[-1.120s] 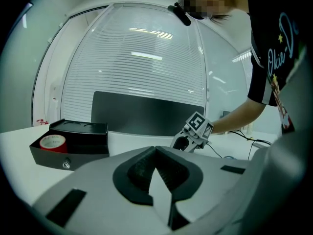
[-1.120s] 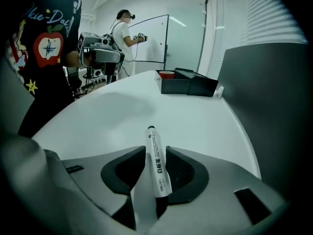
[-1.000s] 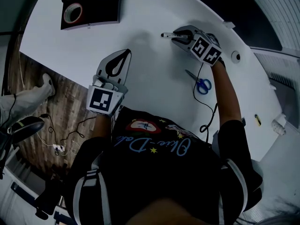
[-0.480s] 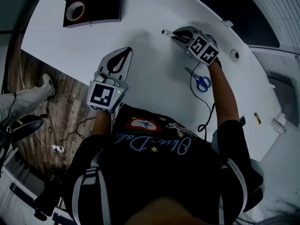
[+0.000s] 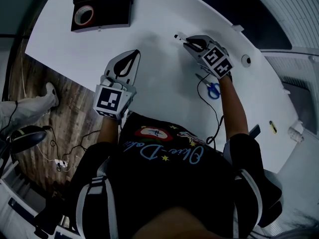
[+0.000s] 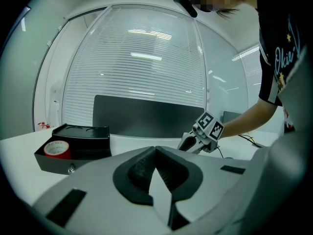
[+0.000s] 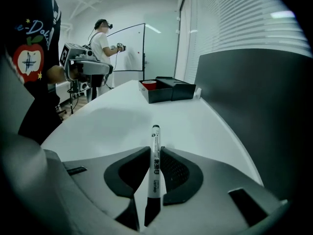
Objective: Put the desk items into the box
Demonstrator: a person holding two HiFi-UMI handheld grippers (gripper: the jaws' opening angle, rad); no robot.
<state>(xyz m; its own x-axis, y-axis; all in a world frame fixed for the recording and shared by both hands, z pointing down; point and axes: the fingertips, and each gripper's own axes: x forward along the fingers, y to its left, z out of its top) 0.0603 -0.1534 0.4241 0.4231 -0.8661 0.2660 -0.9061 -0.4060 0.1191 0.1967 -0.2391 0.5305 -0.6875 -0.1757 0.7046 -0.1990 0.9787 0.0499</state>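
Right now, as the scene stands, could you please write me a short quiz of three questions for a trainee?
1. True or false: the left gripper holds the marker.
2. What already lies in the black box? A) a stapler B) a red tape roll C) nothing
3. Fill in: the blue-handled scissors lie on the ____.
Key:
1. False. Its fingers are shut and empty. The right gripper has just been closing its fingers and grips the marker.
2. B, the tape roll.
3. table.
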